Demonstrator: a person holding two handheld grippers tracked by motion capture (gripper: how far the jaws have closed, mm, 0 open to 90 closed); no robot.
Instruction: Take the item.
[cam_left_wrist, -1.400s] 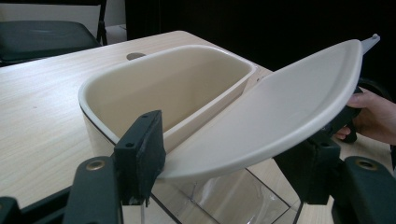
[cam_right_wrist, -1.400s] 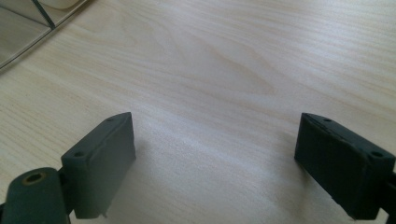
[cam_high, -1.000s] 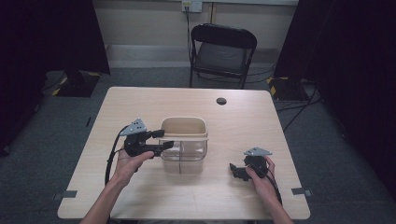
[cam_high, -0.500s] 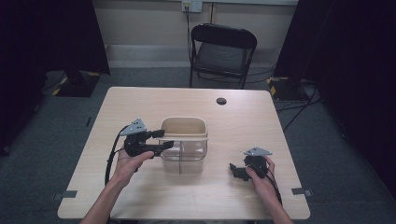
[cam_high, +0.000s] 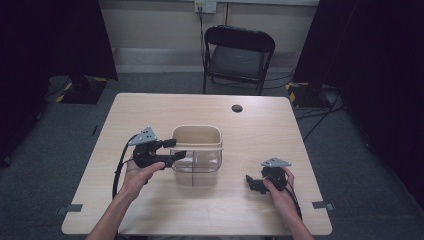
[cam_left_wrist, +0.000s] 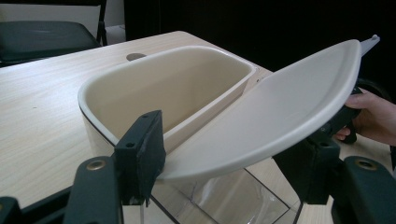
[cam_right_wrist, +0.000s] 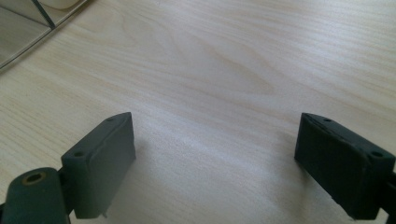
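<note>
Left tool (cam_high: 175, 148) up at the near-left rim of the small bin (cam_high: 197, 150), jaws spread wide either side of the cream swing lid (cam_left_wrist: 275, 112), not pinching it. Lid tilted, one edge raised toward the right, the cream inner bucket (cam_left_wrist: 168, 84) open beneath. Bin mid-worktop (cam_high: 150, 110), clear-walled below. Right tool (cam_high: 251, 183) resting low on the bare wood well to the right, released, jaws wide apart, nothing between them.
</note>
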